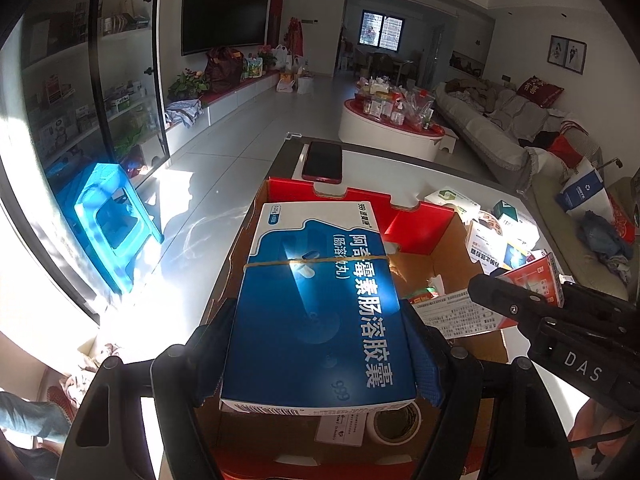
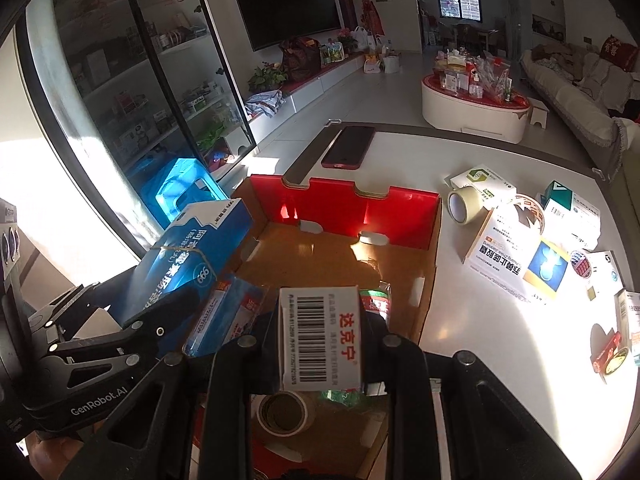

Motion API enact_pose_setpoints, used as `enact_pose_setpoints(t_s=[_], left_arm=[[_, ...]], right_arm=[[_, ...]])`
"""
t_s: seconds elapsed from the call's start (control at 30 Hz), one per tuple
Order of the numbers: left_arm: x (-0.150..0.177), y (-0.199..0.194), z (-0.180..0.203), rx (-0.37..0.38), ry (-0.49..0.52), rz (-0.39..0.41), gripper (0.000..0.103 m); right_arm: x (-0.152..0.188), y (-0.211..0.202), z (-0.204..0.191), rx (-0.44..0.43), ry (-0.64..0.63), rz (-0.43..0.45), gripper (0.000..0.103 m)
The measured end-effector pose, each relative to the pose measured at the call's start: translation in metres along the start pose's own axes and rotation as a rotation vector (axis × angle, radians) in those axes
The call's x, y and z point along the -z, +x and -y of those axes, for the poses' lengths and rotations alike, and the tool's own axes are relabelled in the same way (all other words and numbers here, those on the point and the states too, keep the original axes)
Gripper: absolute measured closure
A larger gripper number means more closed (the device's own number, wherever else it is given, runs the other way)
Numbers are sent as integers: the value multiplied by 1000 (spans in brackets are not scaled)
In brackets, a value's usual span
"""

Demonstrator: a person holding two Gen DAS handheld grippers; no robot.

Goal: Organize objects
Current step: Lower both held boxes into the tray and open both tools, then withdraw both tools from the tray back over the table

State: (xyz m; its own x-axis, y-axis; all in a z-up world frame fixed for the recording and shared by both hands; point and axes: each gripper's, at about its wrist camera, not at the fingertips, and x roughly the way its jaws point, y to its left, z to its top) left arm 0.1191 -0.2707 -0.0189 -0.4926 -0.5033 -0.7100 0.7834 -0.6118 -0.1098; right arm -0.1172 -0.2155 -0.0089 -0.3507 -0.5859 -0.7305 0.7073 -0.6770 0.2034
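the left tongs (image 1: 320, 360) grasp a blue medicine box (image 1: 316, 300) bound by a rubber band, low in the frame's centre above the open cardboard box (image 2: 400, 208). the right tongs (image 2: 320, 344) are clenched on a small white barcode box (image 2: 320, 336), also over the cardboard box. more boxes (image 2: 516, 256) lie on the bench (image 2: 480, 340) at right.

Blue-and-white medicine box (image 1: 320, 304), red-walled brown cardboard box (image 2: 360, 208), barcoded white-and-red carton (image 2: 320, 336)

Home living room: sofa (image 1: 500, 120), wall television (image 1: 224, 4).
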Motion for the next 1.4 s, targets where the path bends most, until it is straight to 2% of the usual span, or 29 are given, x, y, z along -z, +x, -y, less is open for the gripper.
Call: enact_pose_setpoints(t_s=[0.07,0.1,0.23,0.47,0.77,0.87,0.93,1.0,1.07,1.13,1.27,1.4], left_arm=[[-1,5,0,-7,-1,-12,22],[-1,6,0,-14,-4,-9,20],[-2,4,-5,-24,-19,-1,5],[3,-5,3,-12,-4,-4,3],[19,-24,33,24,51,-7,3],[26,-31,48,-1,105,4,3],[28,-32,57,-46,145,7,2],[29,-32,64,-52,166,-4,2],[30,-34,74,-33,173,-7,2],[31,-39,91,-5,190,0,2],[36,-44,142,93,272,5,0],[40,-39,200,215,331,-34,0]], right_arm=[[-2,2,-3,-1,-11,-3,71],[-2,1,-4,4,-15,0,62],[-5,-7,-1,34,0,32,54],[-1,-31,12,26,54,68,50],[32,-59,24,25,64,59,48],[44,-69,27,28,57,49,41],[52,-76,29,75,43,50,32],[56,-85,33,133,29,64,29],[58,-95,41,214,30,83,27],[61,-108,53,288,53,121,19],[78,-127,98,337,151,179,17],[99,-144,156,364,281,177,17]])
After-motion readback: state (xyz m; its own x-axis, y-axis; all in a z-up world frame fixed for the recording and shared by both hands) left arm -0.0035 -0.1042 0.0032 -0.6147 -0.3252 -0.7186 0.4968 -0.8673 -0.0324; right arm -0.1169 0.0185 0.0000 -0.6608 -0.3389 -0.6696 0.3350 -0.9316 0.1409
